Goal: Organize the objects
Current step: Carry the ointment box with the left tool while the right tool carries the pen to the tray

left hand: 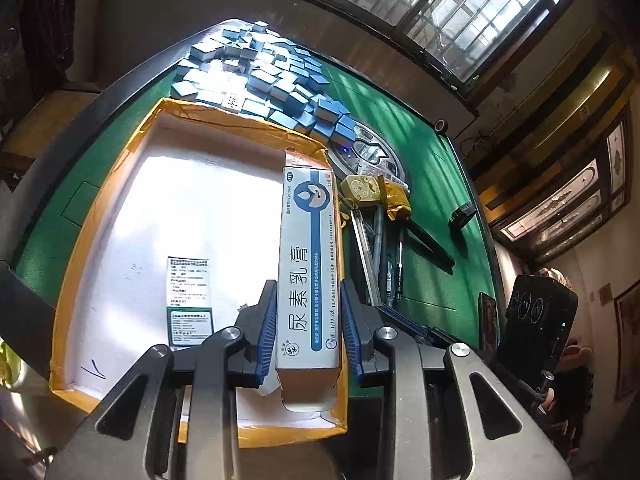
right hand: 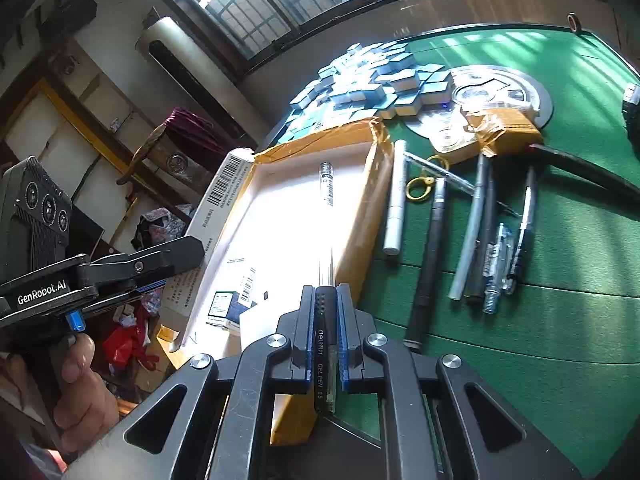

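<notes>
The green felt table carries everything, and one shallow tray with a white floor and yellow taped rim sits on it as the likely collecting place. Behind the tray lies a heap of blue-backed tiles (too many and too jumbled to count).

The left gripper is pinching one ointment box by its long sides, holding it lengthwise over the tray's right part, probably so it can be set down flat along the wall. The right gripper is clamped on one clear gel pen, whose barrel points out over the tray floor, seemingly for the same reason.

To the right of the tray, about seven pens and sticks lie roughly parallel on the felt, presumably awaiting their turn, beside one yellow ring and one gold-wrapped packet.
</notes>
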### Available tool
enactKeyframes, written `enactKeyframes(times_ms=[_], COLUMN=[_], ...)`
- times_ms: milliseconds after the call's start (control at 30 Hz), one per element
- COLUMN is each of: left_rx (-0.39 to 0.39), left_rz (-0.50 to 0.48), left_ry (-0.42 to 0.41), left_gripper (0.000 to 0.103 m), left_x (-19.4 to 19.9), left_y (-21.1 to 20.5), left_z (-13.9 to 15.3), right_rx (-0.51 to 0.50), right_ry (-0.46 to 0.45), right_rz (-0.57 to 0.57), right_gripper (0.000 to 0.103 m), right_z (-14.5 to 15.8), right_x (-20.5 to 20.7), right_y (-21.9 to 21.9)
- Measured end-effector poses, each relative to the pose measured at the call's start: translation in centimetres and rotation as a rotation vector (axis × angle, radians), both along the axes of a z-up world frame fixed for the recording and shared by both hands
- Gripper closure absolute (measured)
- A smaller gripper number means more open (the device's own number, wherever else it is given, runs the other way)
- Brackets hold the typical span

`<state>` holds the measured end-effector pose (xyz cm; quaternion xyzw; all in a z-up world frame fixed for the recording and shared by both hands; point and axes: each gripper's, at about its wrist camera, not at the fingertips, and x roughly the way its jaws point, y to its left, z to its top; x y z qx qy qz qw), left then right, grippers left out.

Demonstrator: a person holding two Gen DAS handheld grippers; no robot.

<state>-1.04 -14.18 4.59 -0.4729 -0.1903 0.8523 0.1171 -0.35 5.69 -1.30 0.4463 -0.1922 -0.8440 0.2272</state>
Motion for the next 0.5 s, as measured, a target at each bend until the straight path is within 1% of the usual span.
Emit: enactKeyframes(times_ms=[100,233,400,500], left_rx=[-0.028,-0.075,-0.127,-0.146], left_rz=[0.070,0.134,0.148,0.146], left_ry=[0.004,-0.023,-0.085,-0.124], left_gripper=[0.076,0.076,0.076,0.076], left_x=[0.8,0.7,0.1,0.1], left_y=[-3.0,-5.6,-6.6,-6.7], left_z=[-0.1,-1.4,-4.3,-5.8], right_rx=[0.013,0.021,0.057,0.102], right_ry=[-0.007,-0.034,-0.074,-0.046], right_rz=[0.030,0.038,0.033,0.033], right_gripper=[0.094,0.094,0.094,0.094], right_z=[-0.6,-1.4,-2.6,-2.2], right_x=[-0.9,-2.0,-3.2,-3.1], right_y=[-2.0,-3.7,-4.5,-5.2])
